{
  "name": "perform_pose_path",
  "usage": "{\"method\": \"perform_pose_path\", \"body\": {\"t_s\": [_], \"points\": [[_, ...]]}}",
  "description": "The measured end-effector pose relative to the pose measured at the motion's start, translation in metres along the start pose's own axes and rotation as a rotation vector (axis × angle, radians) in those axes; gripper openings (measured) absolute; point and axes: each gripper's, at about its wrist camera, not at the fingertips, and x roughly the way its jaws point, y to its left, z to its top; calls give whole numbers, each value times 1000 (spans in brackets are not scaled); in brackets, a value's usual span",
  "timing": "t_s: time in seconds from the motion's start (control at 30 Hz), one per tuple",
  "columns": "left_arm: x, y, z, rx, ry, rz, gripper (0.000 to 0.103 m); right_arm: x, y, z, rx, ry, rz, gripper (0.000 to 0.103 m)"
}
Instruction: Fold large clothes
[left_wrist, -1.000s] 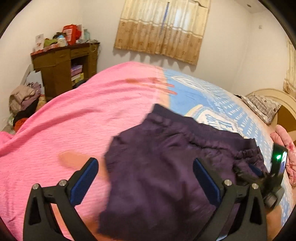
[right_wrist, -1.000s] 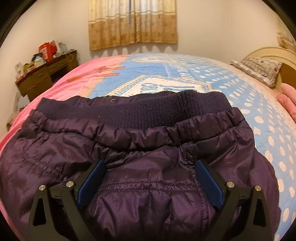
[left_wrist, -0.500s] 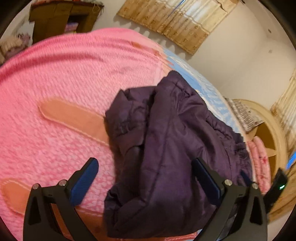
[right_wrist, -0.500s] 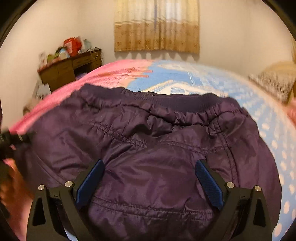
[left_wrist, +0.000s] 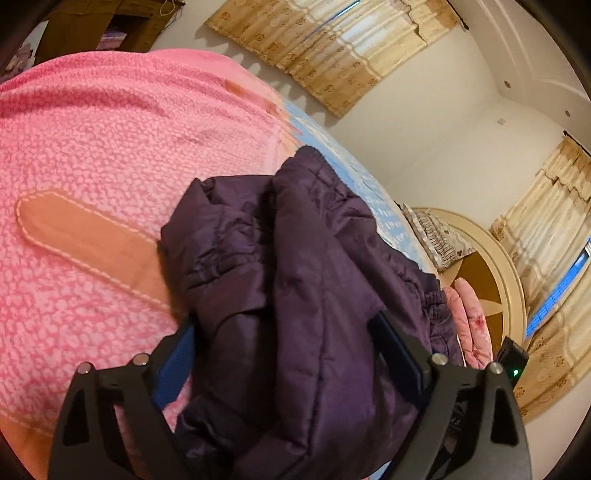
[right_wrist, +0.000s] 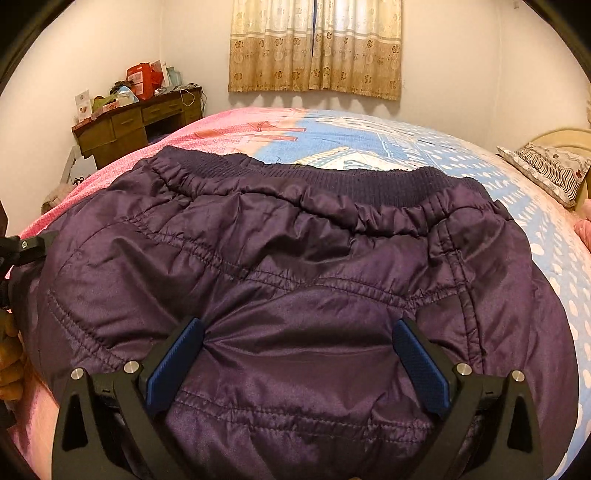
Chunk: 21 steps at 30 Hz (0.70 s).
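Note:
A dark purple padded jacket (right_wrist: 295, 258) lies bunched on the bed, its ribbed hem toward the far side. In the left wrist view the jacket (left_wrist: 314, 295) is folded into thick layers that fill the gap between my left gripper's (left_wrist: 284, 354) wide-set blue pads. My right gripper (right_wrist: 297, 358) also stands wide, its pads (right_wrist: 173, 365) pressing into the jacket's near edge, with fabric bulging between them. The left gripper's body shows at the left edge of the right wrist view (right_wrist: 22, 247).
The bed has a pink fleece blanket (left_wrist: 92, 147) on the left and a blue dotted sheet (right_wrist: 461, 155) on the right. A wooden desk (right_wrist: 136, 122) with clutter stands by the far wall. A pillow (right_wrist: 546, 170) and headboard are at the right.
My left gripper has tilted and pushed into the jacket's left side, so the fabric now sits between its pads. My right gripper has moved forward into the near edge.

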Motion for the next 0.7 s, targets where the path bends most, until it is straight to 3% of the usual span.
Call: {"method": "perform_pose_path", "body": {"t_s": [0.13, 0.2, 0.3, 0.4, 0.47, 0.57, 0.63, 0.7], "points": [[6, 0, 4, -2, 11, -13, 88, -1, 0, -2, -2, -4, -1, 101], [5, 1, 4, -11, 25, -92, 60, -2, 0, -2, -1, -6, 0, 101], [1, 5, 3, -28, 12, -147, 42, -3, 0, -3, -1, -7, -1, 101], [-5, 3, 2, -26, -14, -200, 36, -3, 0, -3, -1, -6, -1, 101], [-10, -3, 1, -5, -36, -229, 36, -3, -1, -4, 1, -6, -1, 101], [-6, -3, 4, -23, -40, -216, 37, -3, -1, -4, 1, -6, -1, 101], [1, 1, 7, -42, -31, -167, 46, -3, -2, -4, 2, -9, 2, 101], [2, 7, 8, -79, -32, -115, 69, -4, -2, -4, 3, -11, 3, 101]]}}
